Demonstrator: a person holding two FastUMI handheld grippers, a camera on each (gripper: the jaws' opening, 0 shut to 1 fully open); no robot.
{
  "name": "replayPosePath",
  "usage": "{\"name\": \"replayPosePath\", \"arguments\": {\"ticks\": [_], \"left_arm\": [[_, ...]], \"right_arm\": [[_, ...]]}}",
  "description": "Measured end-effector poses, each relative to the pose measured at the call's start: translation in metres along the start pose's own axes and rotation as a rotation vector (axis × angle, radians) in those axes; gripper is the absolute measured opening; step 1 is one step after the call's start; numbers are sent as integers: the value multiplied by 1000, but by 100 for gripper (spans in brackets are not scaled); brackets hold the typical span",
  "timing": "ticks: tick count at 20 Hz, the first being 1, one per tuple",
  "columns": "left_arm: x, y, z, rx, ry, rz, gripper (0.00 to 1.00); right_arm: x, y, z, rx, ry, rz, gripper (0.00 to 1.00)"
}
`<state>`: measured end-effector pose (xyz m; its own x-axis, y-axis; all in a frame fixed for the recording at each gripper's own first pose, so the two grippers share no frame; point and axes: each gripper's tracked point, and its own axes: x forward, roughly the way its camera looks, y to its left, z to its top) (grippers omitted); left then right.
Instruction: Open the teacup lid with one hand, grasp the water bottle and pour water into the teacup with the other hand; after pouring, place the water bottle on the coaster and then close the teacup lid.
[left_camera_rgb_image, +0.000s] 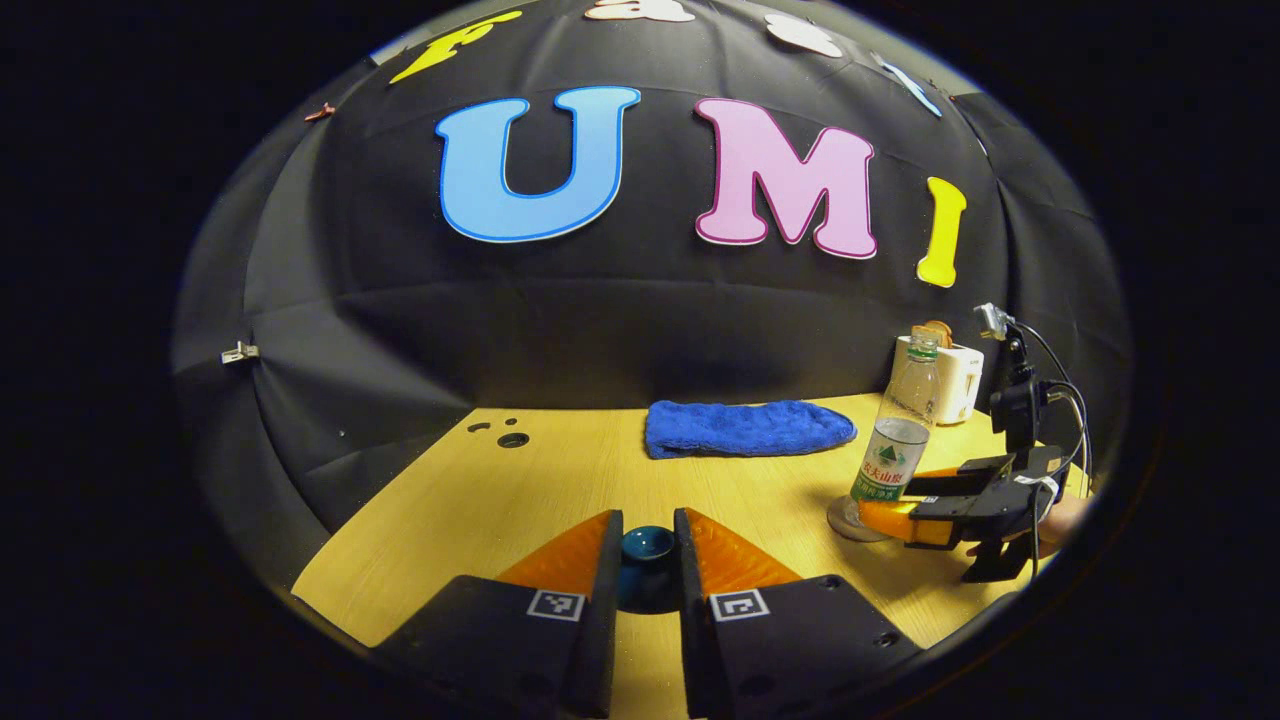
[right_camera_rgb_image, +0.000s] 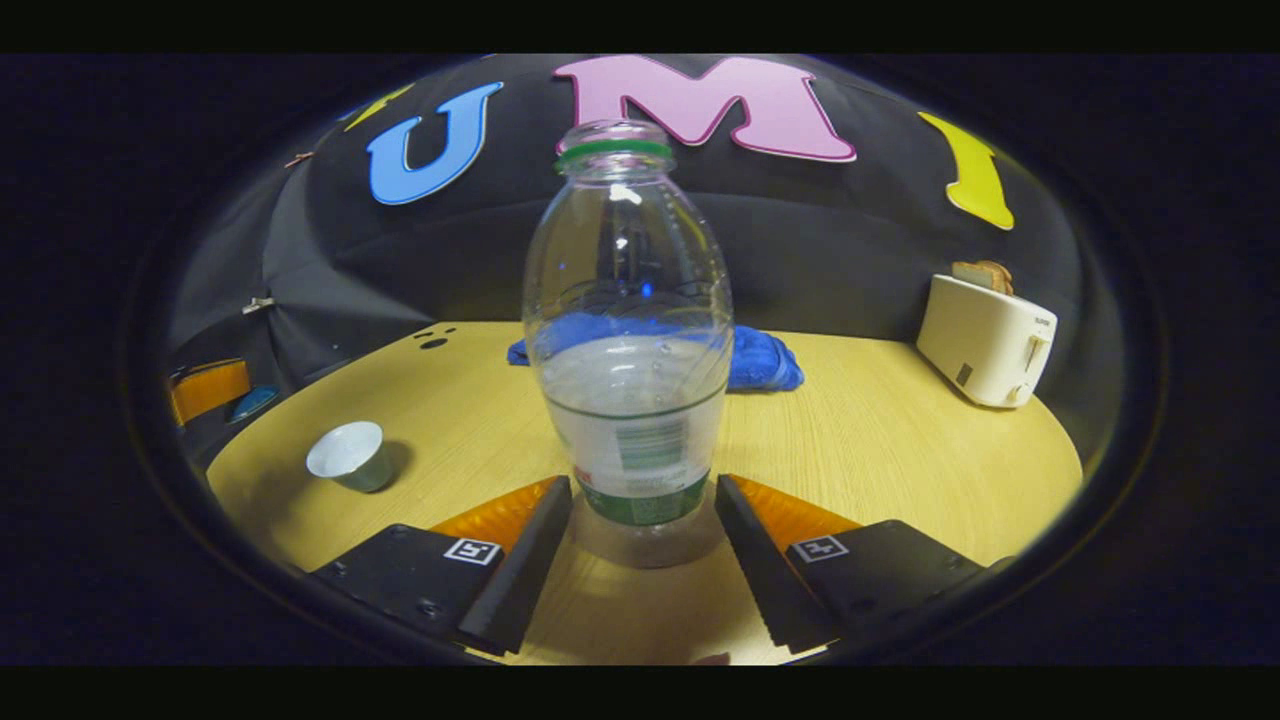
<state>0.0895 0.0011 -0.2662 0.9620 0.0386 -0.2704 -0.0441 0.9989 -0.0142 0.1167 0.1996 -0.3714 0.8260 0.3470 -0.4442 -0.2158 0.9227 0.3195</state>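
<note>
Water bottle stands upright on the coaster near the tabletop's right edge — right gripper open around it, fingers apart from it. Left gripper clamps the teacup lid; uncovered teacup sits near the left edge.

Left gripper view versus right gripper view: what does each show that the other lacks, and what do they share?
Left gripper view: the right gripper from the side, its fingers either side of the bottle near its base. Right gripper view: the open teacup on the table. Shared: the bottle, the lid held in the left gripper, the blue cloth and the toaster.
</note>
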Motion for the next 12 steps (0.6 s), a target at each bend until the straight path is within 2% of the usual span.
{"name": "replayPosePath", "arguments": {"ticks": [6, 11, 12], "left_arm": [[29, -23, -8, 9, 0, -51, 31], [49, -36, -28, 13, 29, -74, 31], [51, -37, -33, 8, 36, -75, 27]], "right_arm": [[-46, -3, -32, 13, 66, -6, 90], [-85, -15, -30, -17, 68, -28, 90], [-91, -17, -28, -25, 64, -32, 90]]}}
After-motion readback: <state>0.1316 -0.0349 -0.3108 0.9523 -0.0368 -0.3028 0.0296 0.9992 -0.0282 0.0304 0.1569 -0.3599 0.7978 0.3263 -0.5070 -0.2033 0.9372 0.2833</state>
